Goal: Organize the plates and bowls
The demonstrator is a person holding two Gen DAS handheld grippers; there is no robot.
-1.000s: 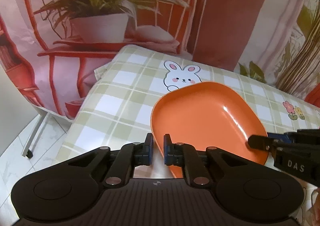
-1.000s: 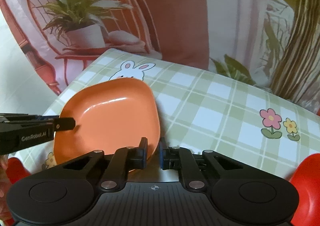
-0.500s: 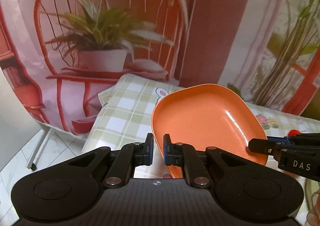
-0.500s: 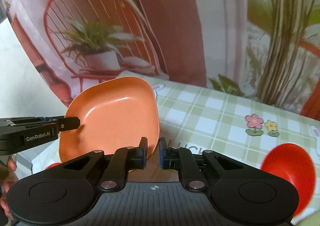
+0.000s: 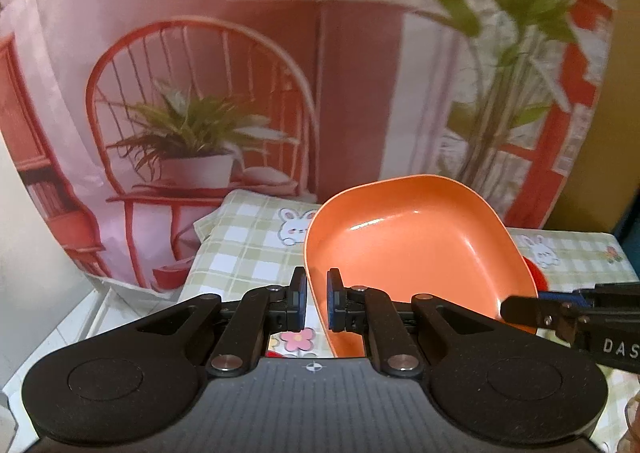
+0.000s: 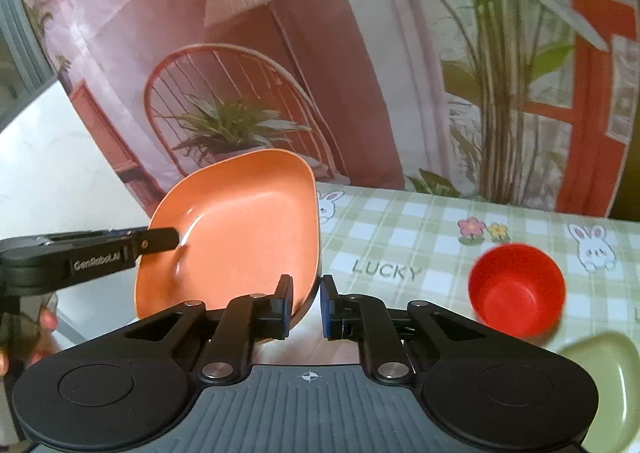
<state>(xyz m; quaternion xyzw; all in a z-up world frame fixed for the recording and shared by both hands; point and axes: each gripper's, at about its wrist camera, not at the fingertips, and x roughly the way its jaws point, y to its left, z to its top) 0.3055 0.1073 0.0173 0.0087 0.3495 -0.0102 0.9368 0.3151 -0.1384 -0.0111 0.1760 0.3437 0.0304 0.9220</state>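
Note:
An orange rounded-square plate (image 5: 416, 249) hangs in the air above the checked table, tilted, with a gripper on each side. My left gripper (image 5: 316, 299) is shut on its near-left rim; its black finger (image 6: 160, 243) shows at the plate's left edge in the right wrist view. My right gripper (image 6: 306, 303) has the plate (image 6: 240, 237) rim between its pads, still gripping as its jaws begin opening; its finger (image 5: 516, 309) reaches in from the right in the left wrist view. A red bowl (image 6: 516, 289) stands on the table to the right.
A green-and-white checked cloth with rabbits and flowers covers the table (image 6: 400, 237). A pale green dish (image 6: 600, 369) sits at the near right edge. A printed backdrop (image 5: 200, 113) of a chair and plants hangs behind. A person's hand (image 6: 40, 329) holds the left gripper.
Both grippers have risen with the orange plate, and the table has dropped lower in both views. The red bowl and the green dish have come into the right wrist view.

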